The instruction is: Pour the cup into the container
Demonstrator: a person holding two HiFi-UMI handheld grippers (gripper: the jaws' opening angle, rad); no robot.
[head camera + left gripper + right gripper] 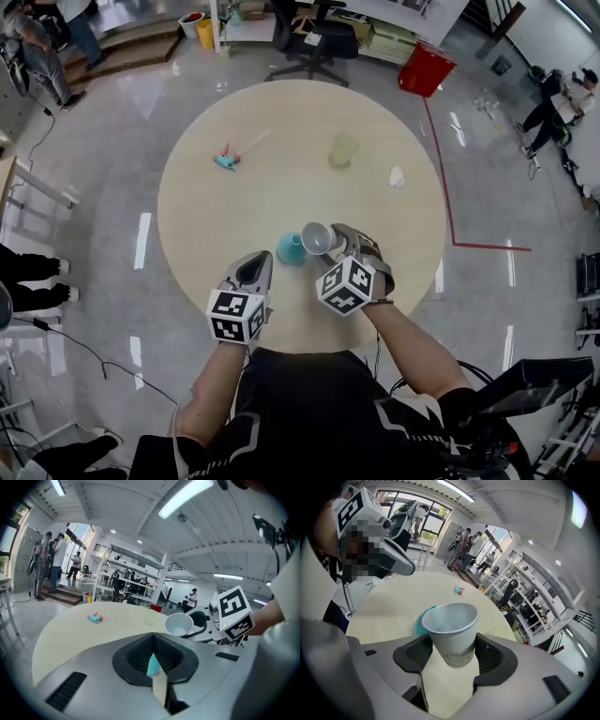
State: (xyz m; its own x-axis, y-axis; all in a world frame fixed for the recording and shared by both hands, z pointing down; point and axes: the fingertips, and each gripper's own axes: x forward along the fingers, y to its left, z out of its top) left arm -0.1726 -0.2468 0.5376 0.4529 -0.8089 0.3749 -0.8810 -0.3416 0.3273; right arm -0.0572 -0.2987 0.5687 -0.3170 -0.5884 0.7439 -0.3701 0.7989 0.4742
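Setting: a round, pale wood counter (281,112) seen from above, on a glossy grey floor.
Cup: a white paper cup (317,238) (452,630), wider at the rim than at the base, with faint greenish print low on its side.
Cup position: held above the near middle of the counter and tipped, so its open mouth leans toward the container; in the left gripper view the mouth (179,624) faces the camera and shows a pale inside. Whether anything is in it cannot be told.
Right gripper (330,246) (453,653): jaws spread around the cup's lower half, one dark pad pressed to each side, grasping it clear of the counter.
Container: a small teal container (289,249) standing on the counter just beside and below the cup's rim; in the right gripper view it shows as a teal edge (420,621) behind the cup's left side.
Left gripper (261,267) (153,656): jaws clenched, the pads meeting at their tips with nothing plainly held; a sliver of the container (153,665) shows through the slit beneath them. Its tip sits just beside the container's left side.
Far side of counter: a yellowish clear cup (343,150), a small teal and pink object (227,159) and a white scrap (397,176), all well apart from the grippers.
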